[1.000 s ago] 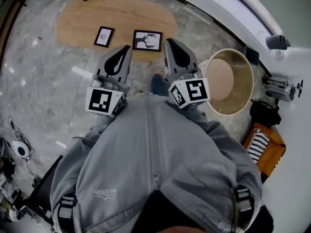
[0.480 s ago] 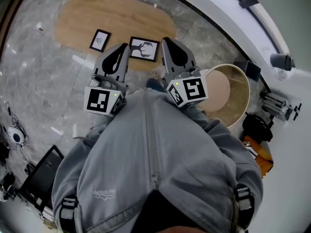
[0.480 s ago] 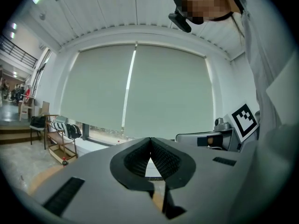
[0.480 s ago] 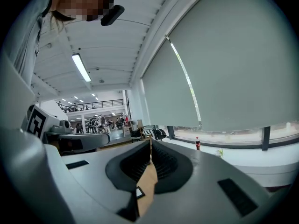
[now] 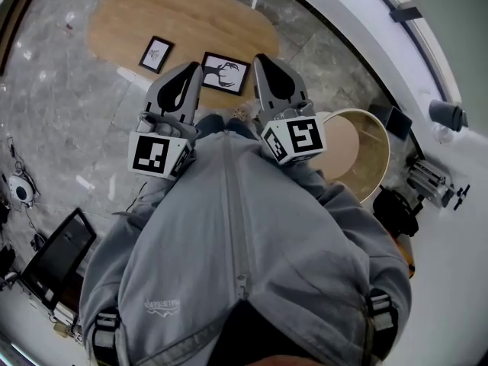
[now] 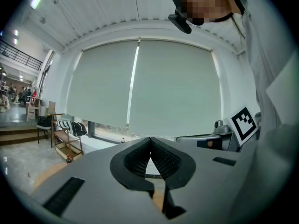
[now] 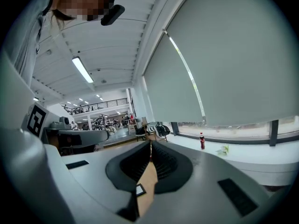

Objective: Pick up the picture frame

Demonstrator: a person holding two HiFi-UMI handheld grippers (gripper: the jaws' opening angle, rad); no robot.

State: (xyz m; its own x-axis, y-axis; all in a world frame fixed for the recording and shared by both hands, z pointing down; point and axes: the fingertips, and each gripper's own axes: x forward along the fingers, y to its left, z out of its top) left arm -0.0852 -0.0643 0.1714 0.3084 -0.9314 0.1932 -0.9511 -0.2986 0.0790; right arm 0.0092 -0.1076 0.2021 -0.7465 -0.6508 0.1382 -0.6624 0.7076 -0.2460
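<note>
Jaws together on both units, nothing between them. Left gripper (image 5: 195, 69): its own view shows the ribbed pads meeting at the tip, with only a sliver of wood visible under them. Right gripper (image 5: 260, 58): same, pads closed at the tip. Through the slot below them shows a strip of wood and a small dark-bordered rectangle, too small to say which frame it is. Both are held roughly level, side by side and apart, in front of the person's grey zip jacket (image 5: 244, 242). Their marker cubes face the head camera.

Task item: two frames lie flat on the oval wooden surface (image 5: 191, 17), ahead of the grippers.
- Larger picture frame (image 5: 226, 72): black border, antler-type drawing, close to the surface's near edge. In the head view it shows between the two gripper tips. Neither gripper touches it.
- Smaller picture frame (image 5: 155, 54): also black-bordered, left of the larger one, apart from it and turned at a different angle.

Around:
- grey marble floor (image 5: 61, 120)
- round cream-walled tub (image 5: 379, 155), right of the right gripper
- black laptop-like slab (image 5: 57, 254) on the floor, lower left
- in the right gripper view, a red bottle (image 7: 202, 141) on a window sill under a big roller blind (image 7: 233, 69)
</note>
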